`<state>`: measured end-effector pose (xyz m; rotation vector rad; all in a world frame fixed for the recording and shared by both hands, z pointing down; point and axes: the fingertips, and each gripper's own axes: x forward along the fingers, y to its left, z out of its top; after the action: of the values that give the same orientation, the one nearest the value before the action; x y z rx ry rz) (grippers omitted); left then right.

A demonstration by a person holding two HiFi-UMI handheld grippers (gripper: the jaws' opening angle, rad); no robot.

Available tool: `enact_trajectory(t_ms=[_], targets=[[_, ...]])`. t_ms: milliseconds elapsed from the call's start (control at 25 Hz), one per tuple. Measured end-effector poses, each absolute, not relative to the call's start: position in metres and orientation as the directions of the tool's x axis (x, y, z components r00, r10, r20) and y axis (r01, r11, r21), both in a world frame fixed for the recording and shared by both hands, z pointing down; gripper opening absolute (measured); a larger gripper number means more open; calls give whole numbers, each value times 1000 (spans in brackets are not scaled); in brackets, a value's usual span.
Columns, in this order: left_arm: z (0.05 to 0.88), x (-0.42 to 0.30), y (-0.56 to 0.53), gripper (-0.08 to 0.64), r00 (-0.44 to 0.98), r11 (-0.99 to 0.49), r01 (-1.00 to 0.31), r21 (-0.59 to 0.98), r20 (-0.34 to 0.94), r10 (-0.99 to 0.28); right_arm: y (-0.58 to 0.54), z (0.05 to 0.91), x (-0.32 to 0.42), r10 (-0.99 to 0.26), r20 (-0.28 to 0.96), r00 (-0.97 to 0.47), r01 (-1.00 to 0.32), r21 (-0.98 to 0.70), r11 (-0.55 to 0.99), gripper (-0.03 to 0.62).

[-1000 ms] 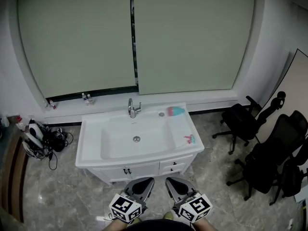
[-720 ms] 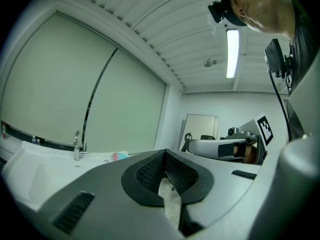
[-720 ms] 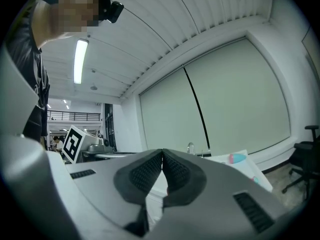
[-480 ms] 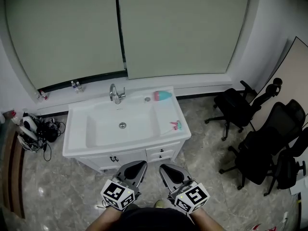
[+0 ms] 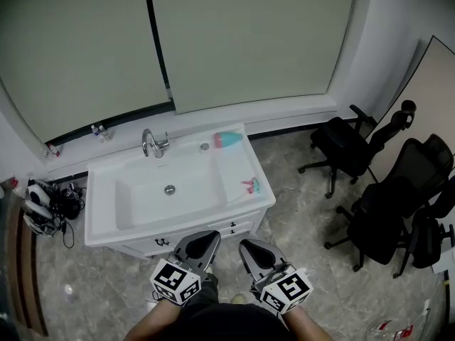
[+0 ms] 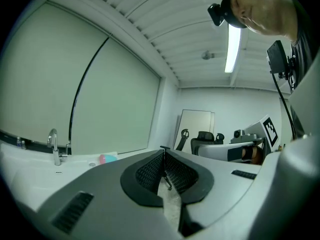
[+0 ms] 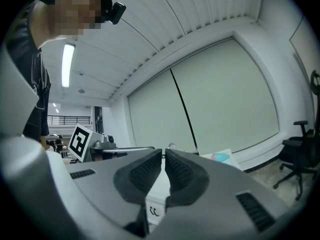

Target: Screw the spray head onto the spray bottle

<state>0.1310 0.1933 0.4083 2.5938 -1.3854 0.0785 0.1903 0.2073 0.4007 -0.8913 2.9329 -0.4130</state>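
A teal and pink spray bottle (image 5: 227,139) lies on its side at the back right of the white sink counter (image 5: 99,233). The small pink and teal spray head (image 5: 250,185) lies apart from it on the counter's right side. My left gripper (image 5: 206,237) and right gripper (image 5: 249,246) hang side by side in front of the vanity, short of the counter, both shut with nothing between the pads. From the left gripper view the bottle (image 6: 106,158) shows far off beyond the shut gripper (image 6: 163,154). The right gripper view shows it (image 7: 221,157) to the right of the shut gripper (image 7: 164,155).
A chrome faucet (image 5: 151,144) stands behind the basin. Black office chairs (image 5: 352,155) crowd the floor on the right, below a board (image 5: 419,98) leaning on the wall. Cables and devices (image 5: 43,208) lie on the floor left of the vanity. Small bottles (image 5: 97,131) stand on the window ledge.
Both grippers have moved forward towards the vanity, which now lies closer and further left in the head view. Their jaws have stayed shut and empty.
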Motion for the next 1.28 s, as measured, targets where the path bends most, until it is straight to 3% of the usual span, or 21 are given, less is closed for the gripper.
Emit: enact_trajectory(t_ms=[680,1120,1280], targets=[[440,23,-46,3,708,-686,-706,174,152,-690,-15,442,79,-695,169,-698,-709,-294,641,0],[483,42,-149,3,704,-676,-709,201,252,-664,-114,491,99,-662,293,-690,-722,-344,601,5],[517,52,-190,5,665,-648,-741,177,329,-671,-143,545,125,-600,406,-689,-724,-348,596,55]])
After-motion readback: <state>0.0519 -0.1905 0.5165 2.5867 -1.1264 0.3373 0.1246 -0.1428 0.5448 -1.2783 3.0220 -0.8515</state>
